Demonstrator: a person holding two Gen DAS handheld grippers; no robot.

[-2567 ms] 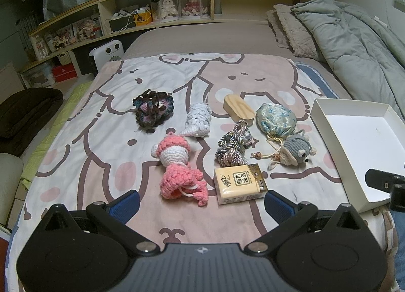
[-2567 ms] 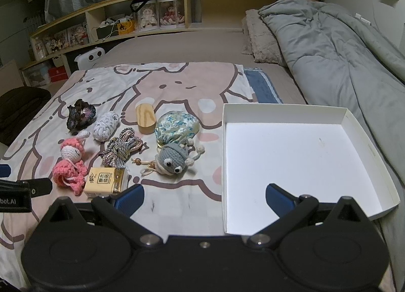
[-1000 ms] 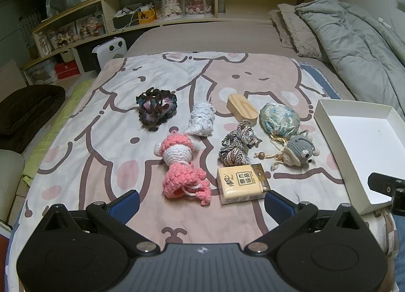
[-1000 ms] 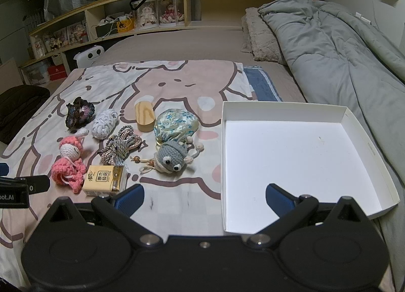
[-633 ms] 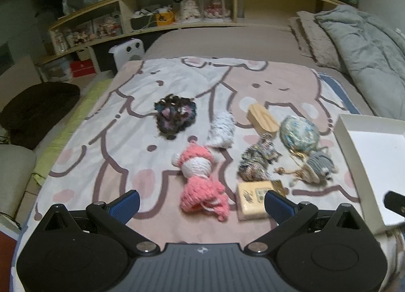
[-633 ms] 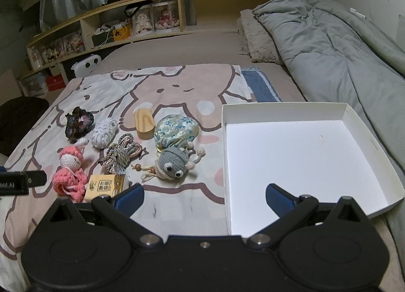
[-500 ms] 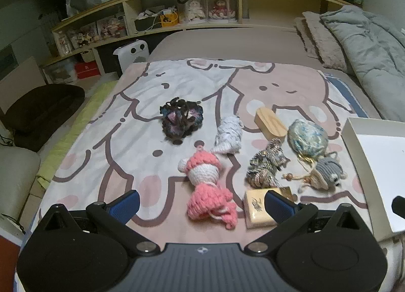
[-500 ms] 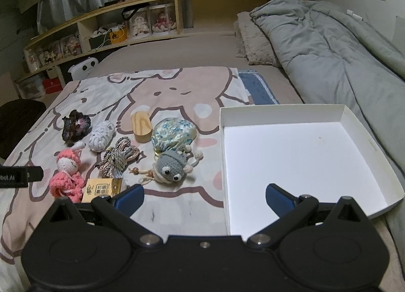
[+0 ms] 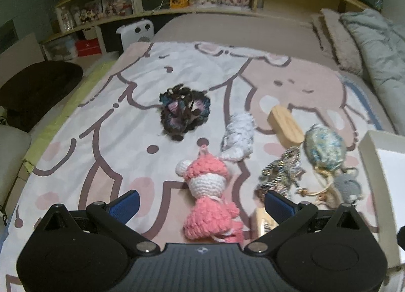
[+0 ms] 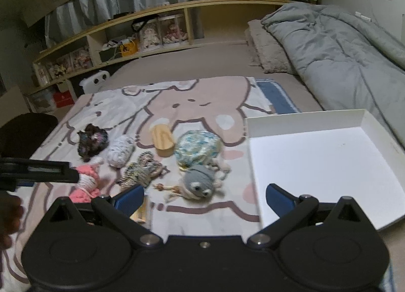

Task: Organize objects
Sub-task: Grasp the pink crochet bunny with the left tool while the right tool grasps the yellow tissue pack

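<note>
The tissue pack is lying mostly behind the left gripper's right finger, only a tan corner showing; in the right wrist view it is peeking out as a blurred sliver. The white box is running off the left view's right edge. The pink crochet doll is sitting partly behind a dark bar crossing the right view. The grey crochet toy and braided cord are smearing with motion blur. Shelf figurines are too small to identify.

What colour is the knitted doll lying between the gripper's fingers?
The doll is pink with a white face, clearest in the left wrist view.
</note>
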